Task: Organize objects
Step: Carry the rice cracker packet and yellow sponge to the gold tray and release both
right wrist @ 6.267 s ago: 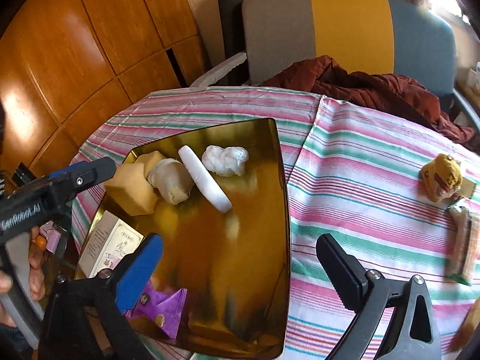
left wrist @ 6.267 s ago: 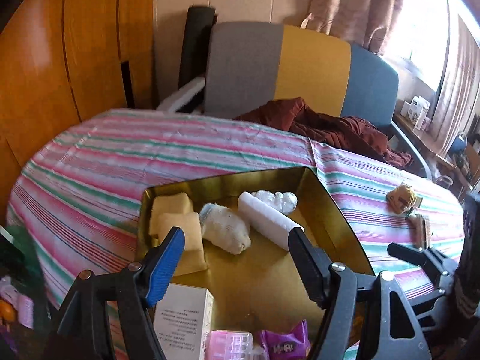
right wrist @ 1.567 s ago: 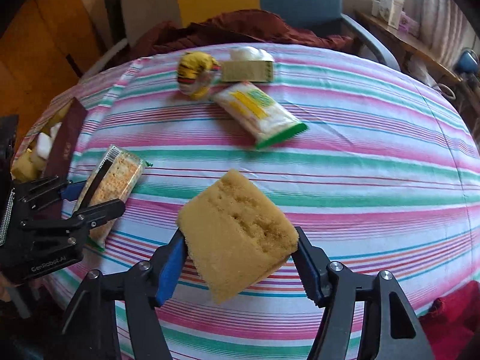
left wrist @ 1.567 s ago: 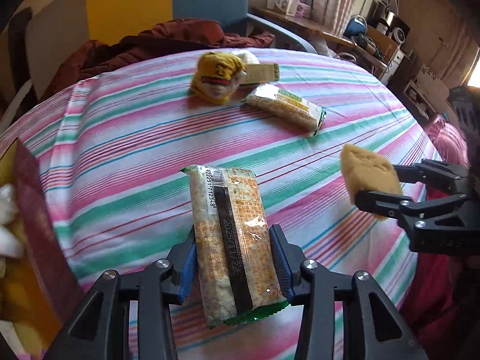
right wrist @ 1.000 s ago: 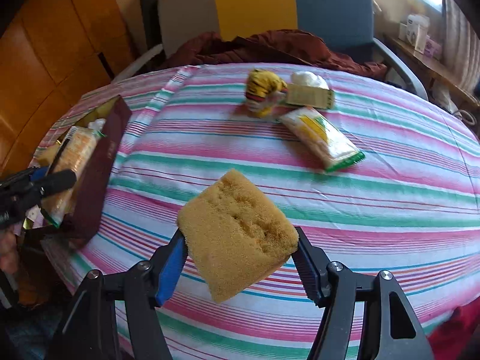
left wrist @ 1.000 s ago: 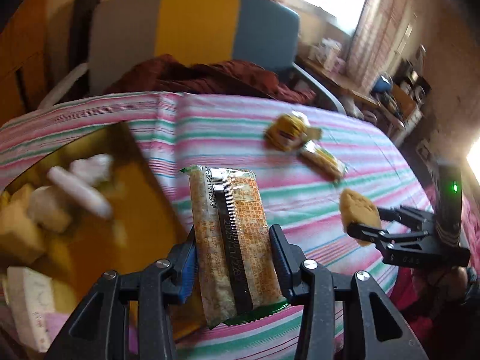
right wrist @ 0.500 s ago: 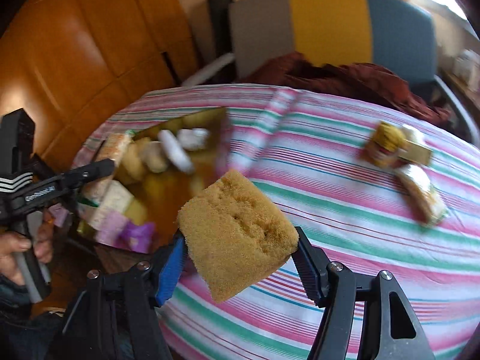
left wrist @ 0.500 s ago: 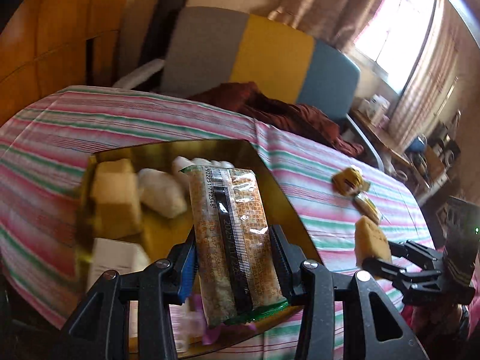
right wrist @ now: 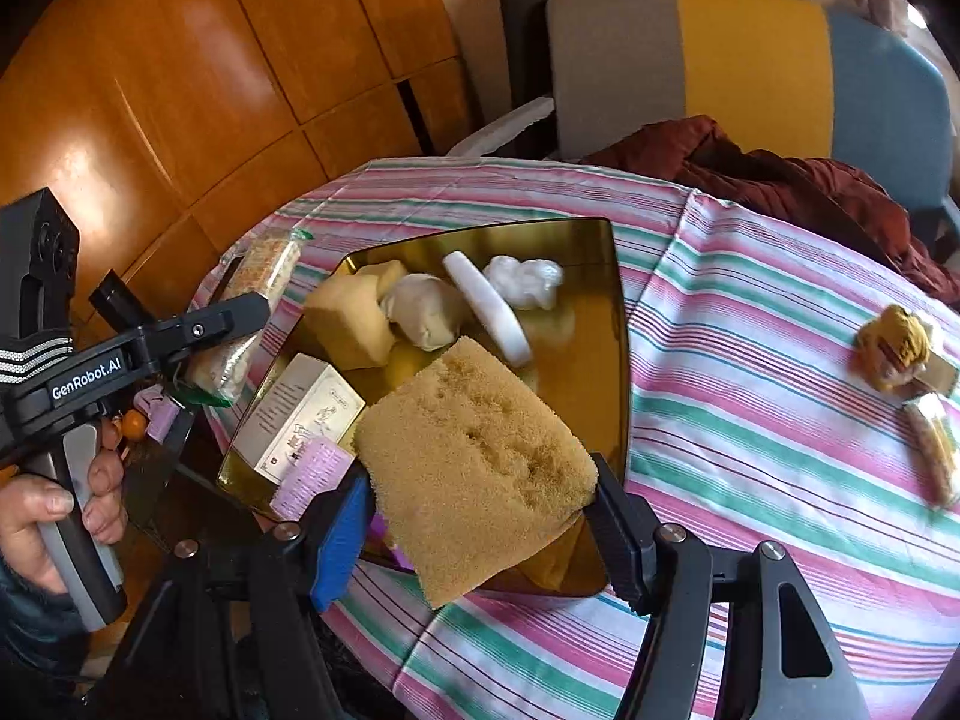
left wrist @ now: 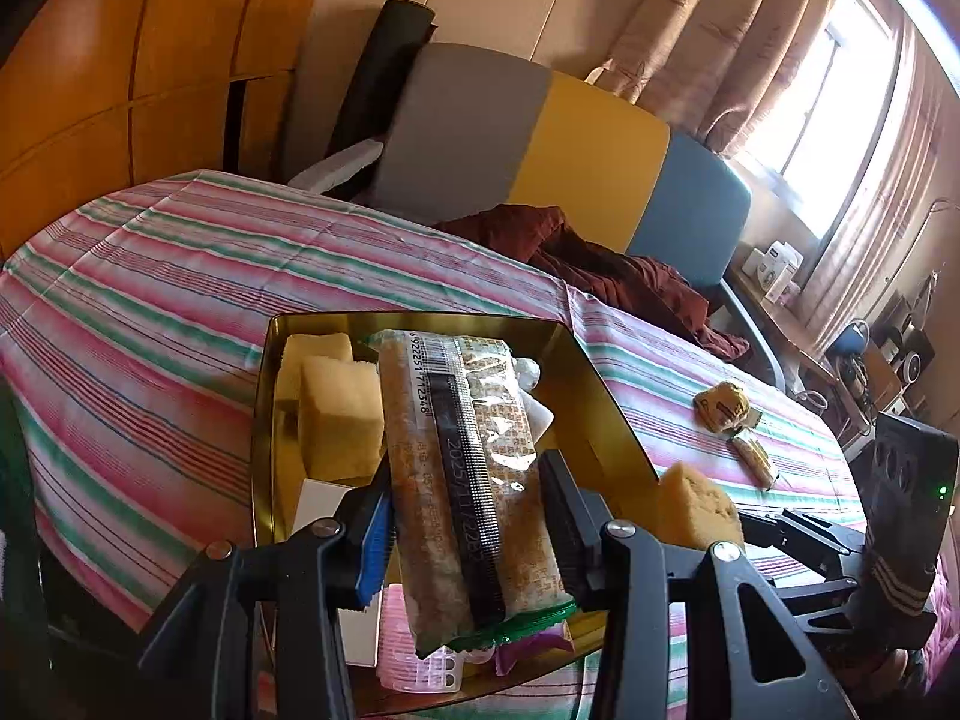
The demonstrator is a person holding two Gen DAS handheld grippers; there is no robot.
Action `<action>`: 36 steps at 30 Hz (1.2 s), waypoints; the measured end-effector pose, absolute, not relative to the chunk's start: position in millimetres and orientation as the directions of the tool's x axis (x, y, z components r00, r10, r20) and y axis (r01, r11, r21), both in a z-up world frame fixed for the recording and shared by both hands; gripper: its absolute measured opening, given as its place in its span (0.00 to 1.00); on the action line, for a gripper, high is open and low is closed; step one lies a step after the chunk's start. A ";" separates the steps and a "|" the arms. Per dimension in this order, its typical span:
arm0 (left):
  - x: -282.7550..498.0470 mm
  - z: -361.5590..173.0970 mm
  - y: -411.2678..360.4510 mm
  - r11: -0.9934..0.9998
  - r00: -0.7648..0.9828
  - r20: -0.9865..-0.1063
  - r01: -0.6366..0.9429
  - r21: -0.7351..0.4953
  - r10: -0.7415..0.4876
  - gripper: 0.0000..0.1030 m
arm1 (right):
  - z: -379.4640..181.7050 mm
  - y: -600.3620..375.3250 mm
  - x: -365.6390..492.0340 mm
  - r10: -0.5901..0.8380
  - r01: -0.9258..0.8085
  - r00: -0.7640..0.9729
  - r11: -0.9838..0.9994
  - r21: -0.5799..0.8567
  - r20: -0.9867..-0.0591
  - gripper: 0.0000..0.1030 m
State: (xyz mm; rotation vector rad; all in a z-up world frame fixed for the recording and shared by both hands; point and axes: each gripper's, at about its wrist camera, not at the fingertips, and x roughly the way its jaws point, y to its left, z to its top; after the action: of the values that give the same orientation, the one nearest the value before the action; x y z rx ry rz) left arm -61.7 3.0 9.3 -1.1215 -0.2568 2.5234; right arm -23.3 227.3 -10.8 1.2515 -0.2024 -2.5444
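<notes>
While both hover at the gold tray [left wrist: 606,396]:
Left gripper [left wrist: 468,531]: jaws clamp cracker packet [left wrist: 468,468], long axis pointing toward tray.
Right gripper [right wrist: 480,525]: jaws squeeze sponge [right wrist: 474,468], above tray's near corner.

Warm daylit room through two fisheye lenses, sharp at centre and bent at the edges.

My left wrist view has daylight pouring through the window [left wrist: 822,102] at upper right, blown out to white behind the curtains [left wrist: 714,42]. My right wrist view shows a soft glare patch on the wooden wall panels [right wrist: 84,150] and bright reflections inside the gold tray [right wrist: 600,324]. Corners fall to black; straight lines curve. The snack packets [right wrist: 924,420] at that view's right edge look slightly smeared.
</notes>
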 end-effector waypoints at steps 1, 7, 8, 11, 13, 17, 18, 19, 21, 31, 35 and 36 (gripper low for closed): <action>-62.0 8.3 2.4 -0.916 -0.615 -0.678 -0.255 -0.311 0.402 0.43 | -11.5 225.1 -23.3 -0.325 0.205 -0.573 -0.946 0.252 -0.752 0.66; -68.4 10.7 -4.6 -0.913 -0.620 -0.671 -0.243 -0.329 0.407 0.43 | -20.6 225.6 -24.1 -0.317 0.195 -0.551 -0.948 0.250 -0.772 0.66; -70.3 12.2 -6.2 -0.911 -0.622 -0.668 -0.239 -0.335 0.409 0.43 | -21.9 226.5 -24.8 -0.314 0.193 -0.549 -0.949 0.249 -0.774 0.66; -75.9 15.6 -7.3 -0.908 -0.624 -0.662 -0.237 -0.347 0.416 0.43 | -24.1 228.8 -25.6 -0.308 0.181 -0.547 -0.951 0.250 -0.778 0.67; -78.6 17.6 -4.8 -0.908 -0.626 -0.660 -0.242 -0.342 0.415 0.43 | -26.0 230.4 -26.7 -0.307 0.174 -0.546 -0.952 0.253 -0.779 0.67; -86.7 17.8 4.0 -0.900 -0.616 -0.658 -0.255 -0.353 0.433 0.43 | -31.0 230.4 -28.2 -0.308 0.170 -0.539 -0.951 0.256 -0.784 0.67; -88.8 16.9 5.5 -0.897 -0.610 -0.660 -0.255 -0.360 0.439 0.43 | -32.4 230.5 -29.5 -0.307 0.167 -0.537 -0.952 0.258 -0.786 0.67; -90.9 16.2 6.9 -0.894 -0.605 -0.661 -0.255 -0.368 0.444 0.43 | -34.0 231.1 -30.2 -0.307 0.164 -0.535 -0.952 0.260 -0.787 0.67; -95.2 14.9 10.3 -0.888 -0.595 -0.662 -0.257 -0.381 0.456 0.43 | -36.4 231.7 -31.2 -0.308 0.162 -0.529 -0.951 0.262 -0.790 0.68; -121.4 11.8 23.3 -0.893 -0.592 -0.672 -0.239 -0.381 0.445 0.43 | -43.4 228.6 -35.3 -0.311 0.178 -0.516 -0.950 0.255 -0.798 0.69; -140.6 8.3 33.8 -0.915 -0.597 -0.694 -0.238 -0.326 0.403 0.43 | -47.3 229.2 -37.8 -0.305 0.174 -0.512 -0.952 0.251 -0.803 0.72; -144.9 7.5 35.9 -0.918 -0.600 -0.696 -0.238 -0.317 0.395 0.43 | -48.5 229.1 -38.5 -0.303 0.173 -0.509 -0.953 0.249 -0.806 0.72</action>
State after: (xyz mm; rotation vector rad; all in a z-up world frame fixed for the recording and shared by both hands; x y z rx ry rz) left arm -144.9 35.9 7.5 -1.1608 -0.2718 2.5156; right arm -38.5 229.1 -48.5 1.3774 -0.1978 -2.5059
